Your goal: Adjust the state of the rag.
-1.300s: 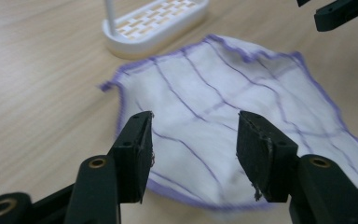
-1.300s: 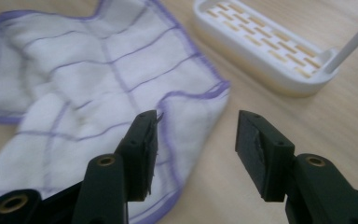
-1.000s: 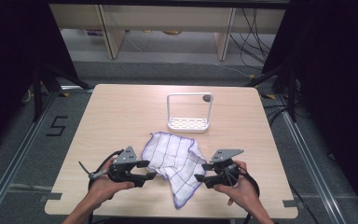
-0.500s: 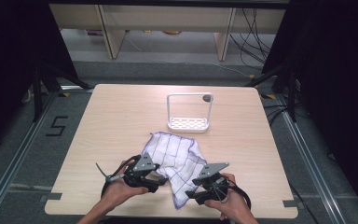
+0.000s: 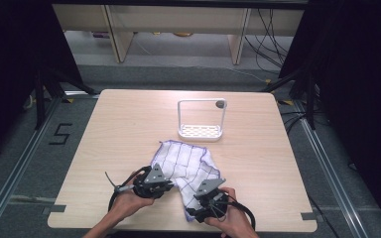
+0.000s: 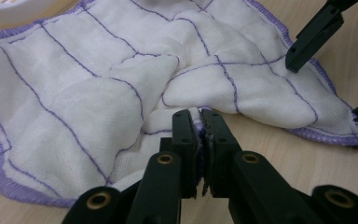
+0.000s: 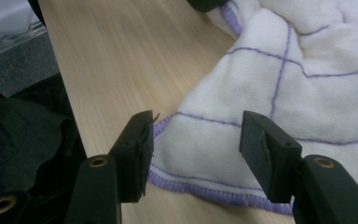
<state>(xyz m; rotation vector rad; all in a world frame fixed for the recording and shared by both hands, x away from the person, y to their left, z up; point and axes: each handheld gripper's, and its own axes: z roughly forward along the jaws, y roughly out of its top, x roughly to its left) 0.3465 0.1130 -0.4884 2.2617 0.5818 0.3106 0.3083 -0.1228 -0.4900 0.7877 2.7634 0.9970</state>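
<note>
In the high view, a white cloth [image 5: 186, 163] with purple grid lines and a purple hem lies crumpled on the wooden bench [image 5: 119, 129], toward the near edge, and a small white rack [image 5: 201, 119] stands just behind it, apart from the cloth. The left tool [image 5: 166, 184] is at the near left edge of the cloth and the right tool [image 5: 198, 204] is at its near corner; both are held low on the cloth. On the floor to the left of the bench, the mark "5" [image 5: 59, 134] can be read; I see no brand or other writing. In the left gripper view, the left tool [image 6: 199, 122] has just been closing and its jaws are pressed together on a fold of the cloth [image 6: 98, 93] at its hem, while the tips of the other tool [image 6: 307, 42] show at the right. In the right gripper view, the right tool [image 7: 196, 135] is spread, with the corner of the cloth [image 7: 261, 84] lying between its jaws but not pinched. I think the risk is in the left grip: it holds only a thin fold near the hem, so the cloth may slip out when lifted. The right tool may also close on air if the corner shifts, and a strong pull could drag the cloth against the rack.
</note>
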